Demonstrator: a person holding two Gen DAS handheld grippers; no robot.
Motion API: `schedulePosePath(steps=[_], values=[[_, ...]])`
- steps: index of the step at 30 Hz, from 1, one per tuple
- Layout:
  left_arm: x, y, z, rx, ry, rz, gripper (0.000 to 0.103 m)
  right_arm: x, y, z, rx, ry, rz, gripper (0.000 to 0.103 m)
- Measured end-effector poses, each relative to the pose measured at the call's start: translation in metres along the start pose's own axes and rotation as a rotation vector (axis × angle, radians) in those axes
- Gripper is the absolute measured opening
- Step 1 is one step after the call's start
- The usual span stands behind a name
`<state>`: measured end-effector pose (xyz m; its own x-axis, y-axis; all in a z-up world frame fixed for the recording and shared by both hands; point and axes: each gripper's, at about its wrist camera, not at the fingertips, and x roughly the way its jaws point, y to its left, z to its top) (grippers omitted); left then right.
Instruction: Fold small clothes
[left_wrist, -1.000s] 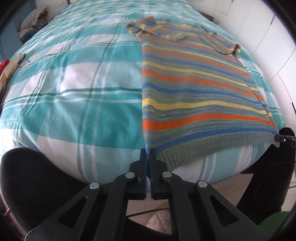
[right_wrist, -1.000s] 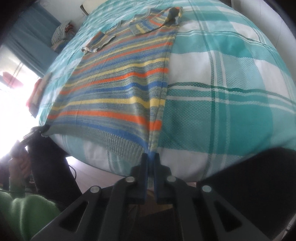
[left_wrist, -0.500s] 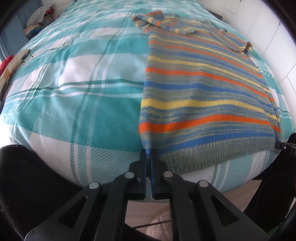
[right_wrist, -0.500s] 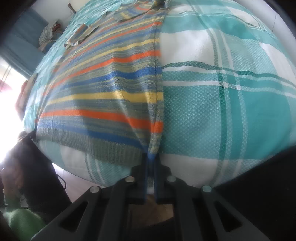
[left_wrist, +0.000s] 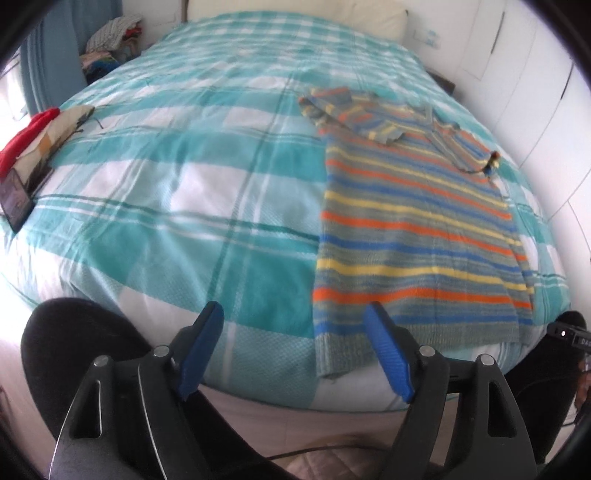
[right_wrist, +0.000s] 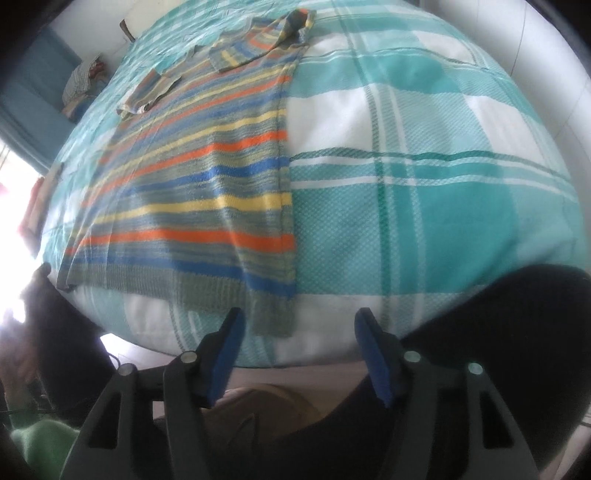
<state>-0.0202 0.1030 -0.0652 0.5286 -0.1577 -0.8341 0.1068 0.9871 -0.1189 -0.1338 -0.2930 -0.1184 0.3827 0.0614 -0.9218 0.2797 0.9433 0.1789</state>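
A small knitted sweater (left_wrist: 413, 229) with orange, yellow and blue stripes lies flat on the bed, sleeves folded in near the collar. Its ribbed hem hangs at the bed's near edge. My left gripper (left_wrist: 295, 325) hovers over the hem's left corner (left_wrist: 328, 354), jaws opening, nothing pinched between the blue pads (left_wrist: 388, 350). In the right wrist view the sweater (right_wrist: 207, 192) fills the left half. My right gripper (right_wrist: 297, 328) is above the hem's right corner (right_wrist: 275, 317), jaws opening; the corner lies between the pads, untouched.
The bed wears a teal and white checked cover (left_wrist: 184, 192). A red cloth and a dark flat item (left_wrist: 22, 173) lie at its left edge. A clothes pile (left_wrist: 110, 44) sits at the far left. White cupboards (left_wrist: 535, 92) stand on the right. The person's dark-clad legs (left_wrist: 74, 350) are below.
Both grippers held the sweater's hem corners shut; both have let go and spread their jaws. The left gripper has risen and pulled back, showing more of the bed.
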Motion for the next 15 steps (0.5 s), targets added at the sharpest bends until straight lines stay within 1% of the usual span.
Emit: schedulePosePath(steps=[1,3,4,6,10,12,15], values=[[-0.004,0.0,0.005,-0.004,-0.02,-0.003,0.084,-0.008,-0.003,0.002,0.003,-0.033,-0.028,0.061],[-0.01,-0.002,0.015,-0.003,-0.066,-0.011,0.089,-0.024,-0.006,0.007,-0.001,-0.107,-0.086,0.061],[-0.012,-0.005,0.019,-0.001,-0.084,-0.015,0.09,-0.032,-0.006,0.01,-0.008,-0.144,-0.111,0.061],[-0.012,-0.011,0.028,0.007,-0.106,-0.033,0.092,-0.044,-0.004,0.016,-0.019,-0.203,-0.134,0.061],[-0.001,-0.03,0.037,0.023,-0.114,-0.086,0.095,-0.055,0.013,0.029,-0.048,-0.272,-0.092,0.063],[0.011,-0.039,0.04,0.022,-0.097,-0.114,0.095,-0.053,0.027,0.035,-0.075,-0.288,-0.065,0.064],[0.032,-0.048,0.04,0.017,-0.049,-0.145,0.095,-0.046,0.052,0.04,-0.119,-0.294,0.004,0.064]])
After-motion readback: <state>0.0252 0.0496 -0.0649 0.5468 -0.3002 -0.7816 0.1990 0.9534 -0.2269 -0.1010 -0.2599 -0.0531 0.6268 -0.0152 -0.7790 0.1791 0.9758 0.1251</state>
